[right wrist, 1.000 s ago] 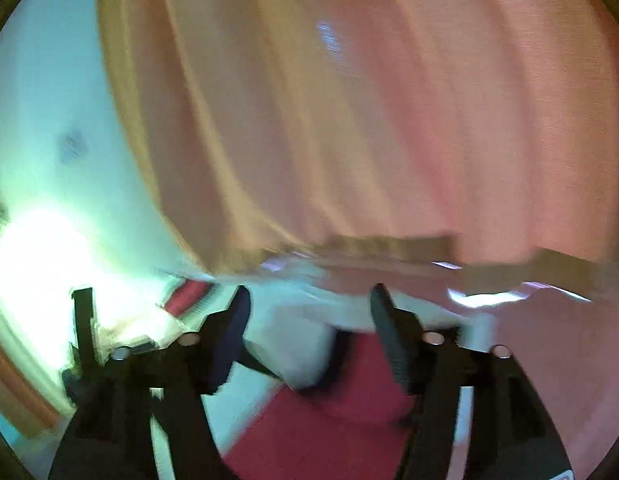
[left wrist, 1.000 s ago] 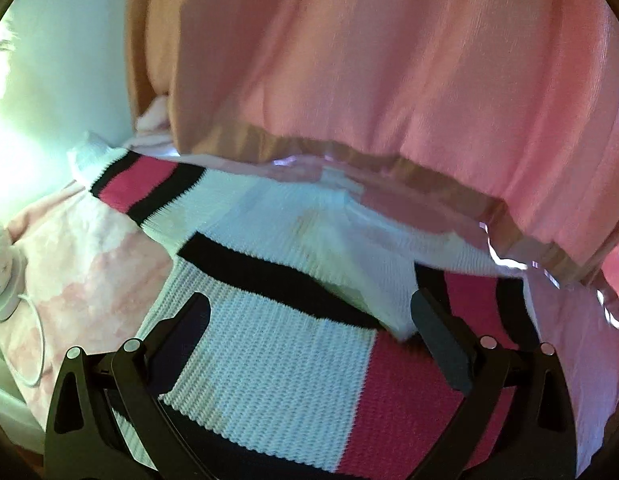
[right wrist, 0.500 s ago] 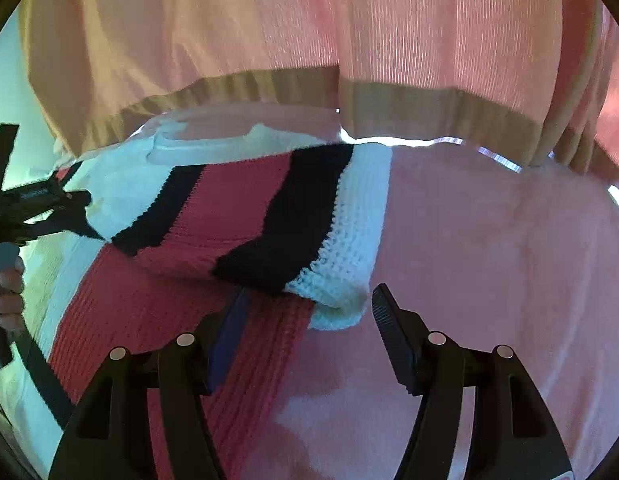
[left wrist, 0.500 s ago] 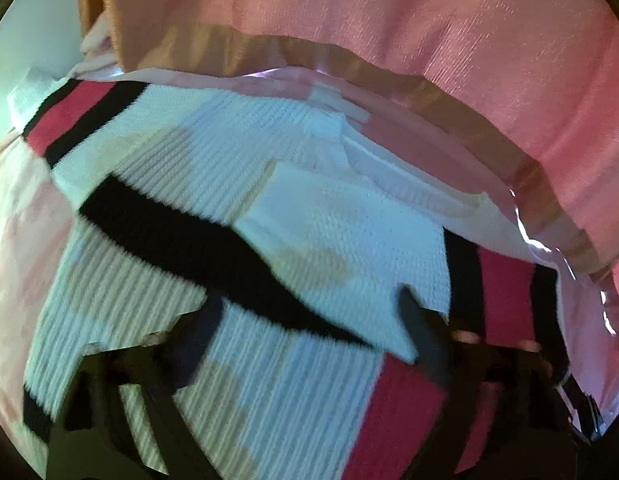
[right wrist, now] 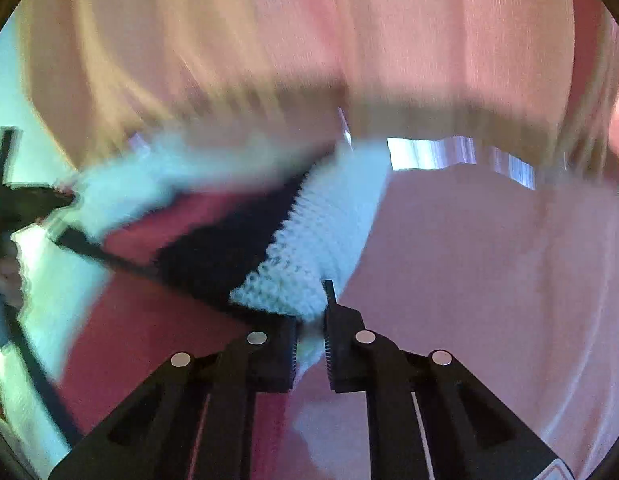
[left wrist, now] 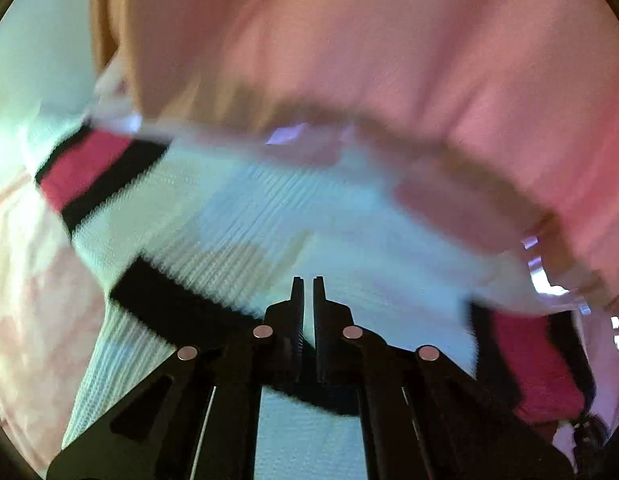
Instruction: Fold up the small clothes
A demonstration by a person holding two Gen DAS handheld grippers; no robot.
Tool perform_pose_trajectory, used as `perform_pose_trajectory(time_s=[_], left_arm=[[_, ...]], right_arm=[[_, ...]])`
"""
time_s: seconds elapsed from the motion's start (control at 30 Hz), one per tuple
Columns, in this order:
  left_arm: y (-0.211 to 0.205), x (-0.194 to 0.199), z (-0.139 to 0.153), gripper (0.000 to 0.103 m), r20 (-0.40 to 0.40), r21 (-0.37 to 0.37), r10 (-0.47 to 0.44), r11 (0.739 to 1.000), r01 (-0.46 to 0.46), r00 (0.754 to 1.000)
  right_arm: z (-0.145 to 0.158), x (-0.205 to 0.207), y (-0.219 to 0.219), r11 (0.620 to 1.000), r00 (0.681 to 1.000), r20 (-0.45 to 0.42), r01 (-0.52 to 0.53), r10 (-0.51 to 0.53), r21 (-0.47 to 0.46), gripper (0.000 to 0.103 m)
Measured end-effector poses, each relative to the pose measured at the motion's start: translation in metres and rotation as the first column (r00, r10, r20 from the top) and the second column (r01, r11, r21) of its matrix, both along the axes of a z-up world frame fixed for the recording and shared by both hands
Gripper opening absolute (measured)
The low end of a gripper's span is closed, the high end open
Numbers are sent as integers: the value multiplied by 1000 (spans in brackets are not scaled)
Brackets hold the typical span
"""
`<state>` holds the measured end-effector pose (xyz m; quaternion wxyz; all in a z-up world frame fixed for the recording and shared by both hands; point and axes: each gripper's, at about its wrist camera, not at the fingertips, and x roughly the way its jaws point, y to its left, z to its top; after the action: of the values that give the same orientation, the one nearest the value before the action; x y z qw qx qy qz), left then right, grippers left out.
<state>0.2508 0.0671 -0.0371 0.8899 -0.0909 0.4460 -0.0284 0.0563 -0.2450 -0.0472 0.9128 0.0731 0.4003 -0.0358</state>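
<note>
A knit sweater in white, black and red blocks lies spread on a pink bedspread. My left gripper is shut, its jaws nearly together over the sweater's white and black body; whether fabric is pinched is unclear. In the right wrist view my right gripper is shut on the white cuff of the sweater's sleeve, which lies folded over the red part. The left gripper also shows at the far left of that view. Both views are blurred.
A pink curtain with a tan hem hangs along the far side of the bed and also shows in the right wrist view. Bare pink bedspread lies to the right of the sleeve. A pale wall is at left.
Both grippers have gone from wide open to shut. The right one closed on the sleeve's white cuff; the left closed over the sweater's body. Both cameras are moving.
</note>
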Motion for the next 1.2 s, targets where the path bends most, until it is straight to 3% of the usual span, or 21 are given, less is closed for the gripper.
perform_pose_trajectory(time_s=[0.07,0.17,0.23,0.27,0.3,0.33,0.37,0.4,0.5,0.53,0.6,0.63,0.73,0.83,0.9,0.93,1.0,1.07,1.13,1.2], left_arm=[[12,3,-25,3,-84,-14,30,999,-32,996],[14,-1,-24,3,-74,-8,21,1000,-21,997],[13,-4,-16,8,-74,-58,-4,998,0,997],[12,-5,-12,23,-78,-94,-15,996,7,997],[12,-6,-9,49,-81,-129,-17,992,7,997],[12,-7,-7,63,-82,-172,-10,985,-4,997],[11,-8,-9,75,-81,-197,1,980,-17,997],[11,-7,-11,75,-84,-222,3,975,-22,996],[0,-3,-25,72,-147,-292,-40,956,-5,988],[-3,-3,-26,66,-137,-271,-29,962,-10,990],[-14,2,-26,18,-108,-232,-59,972,32,992],[-17,6,-26,8,-111,-242,-78,969,49,991],[-15,2,-3,7,-6,-239,-48,970,45,999],[-3,1,18,7,56,-189,-8,982,19,998],[8,8,3,7,16,-119,31,993,-28,999],[12,15,-9,7,-25,-111,38,993,-41,999],[21,18,-28,8,-91,-153,46,986,-59,995],[21,16,-24,8,-74,-151,31,988,-42,997],[17,14,-21,8,-66,-153,8,988,-18,998],[13,16,-24,8,-82,-162,-4,987,-10,997]], right_arm=[[-3,-4,-12,998,999,11,32,-33,59,10],[13,-4,-10,997,1000,5,3,-3,76,15],[14,-7,-8,997,1000,4,17,-18,80,22],[11,-6,-8,995,1000,-3,22,-22,96,30],[7,-7,-9,993,1000,-12,28,-27,115,34],[4,-9,-8,992,999,-15,31,-30,125,40],[0,-7,-6,991,999,-23,33,-30,133,42],[-4,-6,-4,989,999,-31,33,-29,143,43],[-11,-4,2,988,999,-23,29,-26,153,46],[-13,-4,3,990,1000,-16,22,-20,137,45],[-13,-2,4,993,1000,-7,16,-15,113,36],[-11,-3,4,994,1000,5,12,-13,108,18],[6,-10,4,993,997,75,-1,-8,120,16],[22,-14,12,997,992,121,-36,28,62,16],[-2,-2,11,1000,1000,8,-13,13,9,16],[-17,2,5,999,999,-38,7,-5,35,15],[-13,-2,0,997,1000,-13,28,-27,70,14],[3,-11,-1,998,998,40,49,-51,46,14],[-2,-13,-9,995,995,23,95,-96,31,13],[-20,-15,-25,985,991,-17,137,-136,101,12]])
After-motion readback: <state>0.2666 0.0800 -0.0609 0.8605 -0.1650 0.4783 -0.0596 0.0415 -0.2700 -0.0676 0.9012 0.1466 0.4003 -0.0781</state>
